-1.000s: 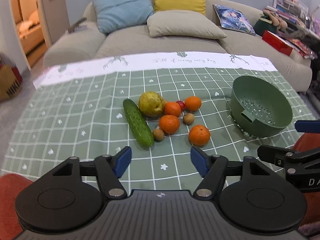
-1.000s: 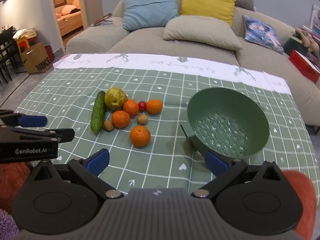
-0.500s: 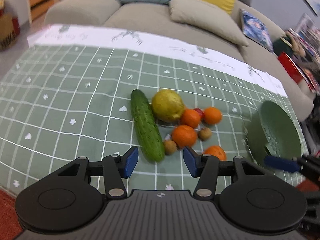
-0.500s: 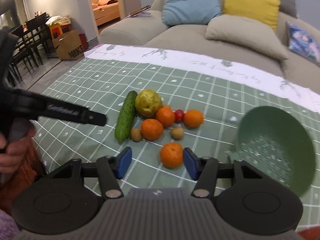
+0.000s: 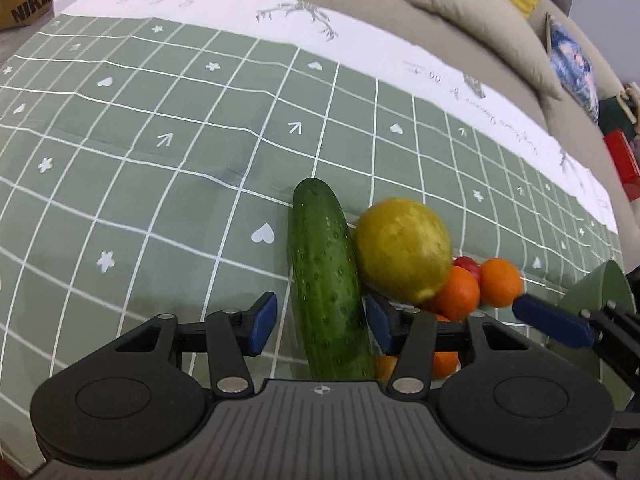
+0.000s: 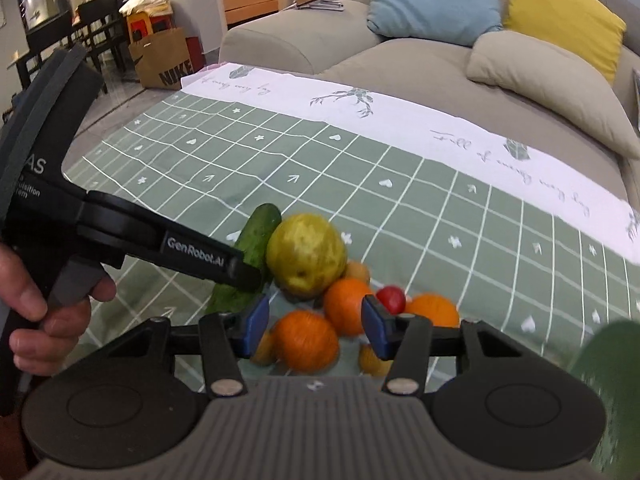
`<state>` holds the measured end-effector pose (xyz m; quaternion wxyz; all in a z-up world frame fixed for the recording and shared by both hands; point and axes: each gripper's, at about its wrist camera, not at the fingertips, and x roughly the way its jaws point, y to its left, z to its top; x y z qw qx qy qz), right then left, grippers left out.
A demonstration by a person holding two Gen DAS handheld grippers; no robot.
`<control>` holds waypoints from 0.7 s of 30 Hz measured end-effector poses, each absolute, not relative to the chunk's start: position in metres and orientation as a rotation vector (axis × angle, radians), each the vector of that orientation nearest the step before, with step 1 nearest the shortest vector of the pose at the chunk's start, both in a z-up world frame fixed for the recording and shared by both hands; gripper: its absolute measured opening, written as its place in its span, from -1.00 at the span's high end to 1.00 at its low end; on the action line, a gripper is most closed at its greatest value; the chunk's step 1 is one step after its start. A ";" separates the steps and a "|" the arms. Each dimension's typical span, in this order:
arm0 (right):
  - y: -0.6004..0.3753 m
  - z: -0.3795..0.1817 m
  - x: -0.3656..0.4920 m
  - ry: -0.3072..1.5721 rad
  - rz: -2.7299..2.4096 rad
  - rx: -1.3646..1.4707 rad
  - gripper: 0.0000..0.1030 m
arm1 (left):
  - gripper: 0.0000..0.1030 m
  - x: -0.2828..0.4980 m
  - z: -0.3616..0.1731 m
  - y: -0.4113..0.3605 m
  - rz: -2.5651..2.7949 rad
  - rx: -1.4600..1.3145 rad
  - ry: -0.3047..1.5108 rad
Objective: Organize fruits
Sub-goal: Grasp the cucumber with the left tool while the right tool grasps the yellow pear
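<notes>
A dark green cucumber [image 5: 324,272] lies on the checked tablecloth beside a yellow pear-like fruit [image 5: 400,248], with several oranges [image 5: 500,282] and a small red fruit [image 5: 466,265] to their right. My left gripper [image 5: 320,322] straddles the cucumber's near half. Its jaws are closing; a gap still shows at the left pad [image 5: 262,322]. My right gripper [image 6: 315,326] hovers over an orange [image 6: 306,340] that sits between its pads without touching them. In the right wrist view the cucumber [image 6: 258,236] is partly hidden behind the left gripper's black finger.
A green colander [image 5: 600,292] stands at the right edge, behind the right gripper's blue pad [image 5: 552,320]. A hand [image 6: 48,312] holds the left gripper's handle. Beyond the tablecloth [image 5: 160,200] are a beige sofa [image 6: 400,60] with cushions and a paper bag [image 6: 168,64].
Both grippers came down and forward onto the fruit pile and narrowed their jaws. The left now straddles the cucumber; the right swung left from the colander to the oranges.
</notes>
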<state>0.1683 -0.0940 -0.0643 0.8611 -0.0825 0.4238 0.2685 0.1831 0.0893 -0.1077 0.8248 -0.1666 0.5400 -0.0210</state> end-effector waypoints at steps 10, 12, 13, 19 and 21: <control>-0.073 -0.086 0.198 0.848 0.685 -0.346 -0.19 | 0.13 0.202 -0.117 0.091 -0.113 -0.361 1.213; -0.068 -0.089 0.202 0.830 0.709 -0.390 -0.31 | 0.17 0.205 -0.115 0.093 -0.120 -0.360 1.232; -0.065 -0.091 0.204 0.822 0.730 -0.410 -0.35 | 0.18 0.205 -0.113 0.095 -0.107 -0.352 1.248; -0.048 -0.099 0.211 0.812 0.803 -0.489 -0.34 | 0.15 0.205 -0.111 0.111 -0.066 -0.353 1.287; -0.041 -0.102 0.213 0.822 0.811 -0.495 -0.30 | 0.07 0.206 -0.112 0.112 -0.066 -0.359 1.286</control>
